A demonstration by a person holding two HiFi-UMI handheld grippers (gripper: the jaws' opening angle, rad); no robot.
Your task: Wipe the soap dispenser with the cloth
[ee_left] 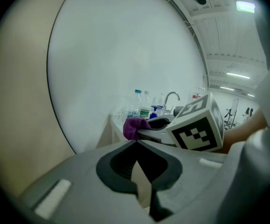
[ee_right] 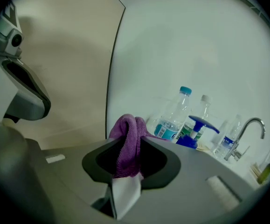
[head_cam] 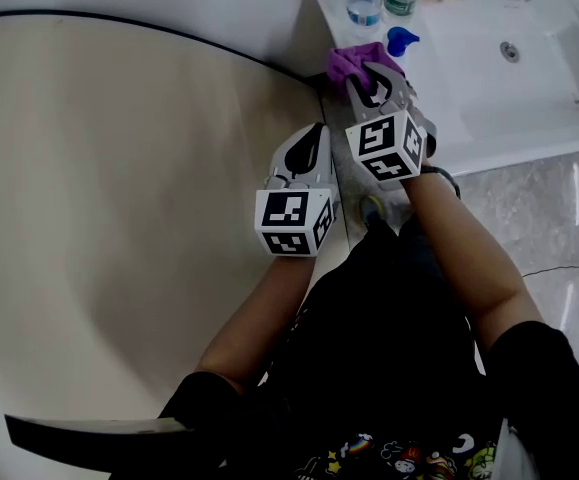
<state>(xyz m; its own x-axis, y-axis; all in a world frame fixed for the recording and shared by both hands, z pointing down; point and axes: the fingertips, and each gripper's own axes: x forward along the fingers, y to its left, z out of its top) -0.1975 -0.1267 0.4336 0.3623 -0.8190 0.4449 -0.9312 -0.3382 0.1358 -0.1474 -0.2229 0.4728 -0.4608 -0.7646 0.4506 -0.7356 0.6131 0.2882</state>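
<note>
Two bottles (head_cam: 365, 3) stand on the white counter (head_cam: 439, 73); right fingers (ee_right: 195, 174) pinch purple cloth (ee_right: 128, 143), left fingers (ee_left: 79, 171) closed

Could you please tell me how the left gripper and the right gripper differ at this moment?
The left gripper has its fingers closed on nothing; the right gripper grips the purple cloth. In the head view, the right gripper is nearer the counter, while the left gripper sits behind it. Both point toward the counter.

Stretching both arms forward, side by side.
Holding left hand-held gripper (head_cam: 316, 131) closed, empty; pinching cloth (head_cam: 347, 62) in right hand-held gripper (head_cam: 371, 74).
</note>
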